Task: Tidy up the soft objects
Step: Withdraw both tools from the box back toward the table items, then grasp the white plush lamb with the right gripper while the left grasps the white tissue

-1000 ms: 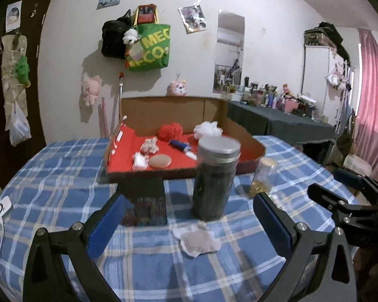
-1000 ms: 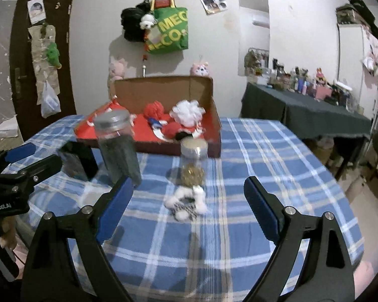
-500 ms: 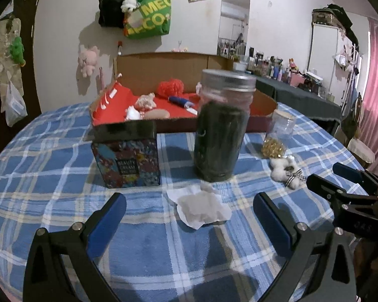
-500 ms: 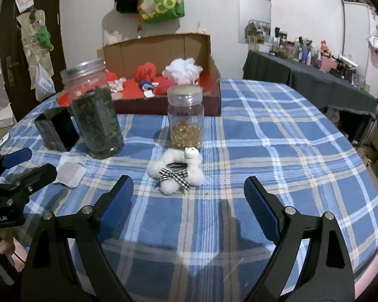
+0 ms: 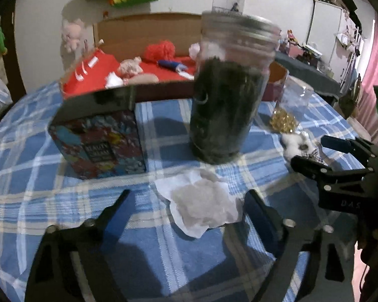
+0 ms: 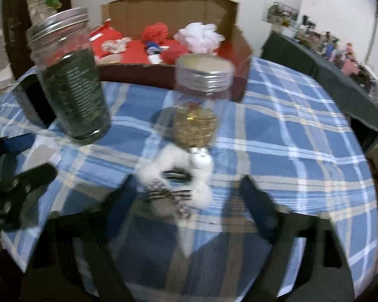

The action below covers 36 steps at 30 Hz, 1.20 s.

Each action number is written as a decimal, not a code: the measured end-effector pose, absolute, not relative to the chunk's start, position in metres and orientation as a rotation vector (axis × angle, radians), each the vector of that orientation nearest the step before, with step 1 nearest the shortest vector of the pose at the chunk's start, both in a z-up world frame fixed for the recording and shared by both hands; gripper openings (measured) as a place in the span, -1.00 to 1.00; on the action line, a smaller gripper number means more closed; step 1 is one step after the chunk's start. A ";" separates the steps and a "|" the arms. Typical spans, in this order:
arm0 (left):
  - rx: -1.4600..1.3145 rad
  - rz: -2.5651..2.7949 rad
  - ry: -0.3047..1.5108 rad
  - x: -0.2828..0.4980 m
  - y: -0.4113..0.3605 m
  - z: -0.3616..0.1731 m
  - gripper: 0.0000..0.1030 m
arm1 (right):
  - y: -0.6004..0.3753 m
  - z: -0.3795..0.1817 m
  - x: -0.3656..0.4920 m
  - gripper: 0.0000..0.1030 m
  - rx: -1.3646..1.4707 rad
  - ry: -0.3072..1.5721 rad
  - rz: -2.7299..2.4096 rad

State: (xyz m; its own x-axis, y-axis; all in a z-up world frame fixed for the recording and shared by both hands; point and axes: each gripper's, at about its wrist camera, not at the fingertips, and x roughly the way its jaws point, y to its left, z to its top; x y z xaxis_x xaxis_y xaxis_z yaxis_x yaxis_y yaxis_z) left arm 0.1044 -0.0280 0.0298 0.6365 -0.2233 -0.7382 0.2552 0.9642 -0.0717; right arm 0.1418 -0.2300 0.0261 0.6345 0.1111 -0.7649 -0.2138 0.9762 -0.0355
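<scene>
A crumpled white cloth pad (image 5: 204, 203) lies flat on the blue plaid tablecloth (image 5: 25, 176). My left gripper (image 5: 186, 201) points down at it. Its jaws are closing, with the pad between them. The right finger is at the pad's edge and the left finger stands clear. A small white plush toy with a checked bow (image 6: 178, 176) lies in front of the bead jar. My right gripper (image 6: 187, 188) straddles it with jaws closing. This view is blurred, and no pad visibly presses the toy. The right gripper (image 5: 314, 152) and plush (image 5: 294, 143) also show in the left wrist view.
A tall dark-filled jar (image 5: 226, 100) and a colourful box (image 5: 98, 143) stand just behind the pad. A small jar of gold beads (image 6: 199, 105) stands behind the plush. A cardboard box (image 6: 168, 7) with red lining holds pom-poms and other soft items. The left gripper (image 6: 30, 158) is at the left edge.
Both grippers have come down and forward toward the table. Their jaws have narrowed. The pad now lies between the left fingers and the plush between the right fingers.
</scene>
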 end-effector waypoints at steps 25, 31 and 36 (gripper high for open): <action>0.071 -0.440 0.754 0.093 -0.029 0.064 -0.84 | -0.207 0.057 0.099 -0.24 -0.007 0.762 0.400; 0.064 -0.430 0.754 0.091 -0.023 0.063 -0.84 | -0.212 0.054 0.099 -0.24 -0.007 0.775 0.391; 0.055 -0.399 0.754 0.089 -0.007 0.067 -0.84 | -0.229 0.053 0.098 -0.24 0.007 0.788 0.360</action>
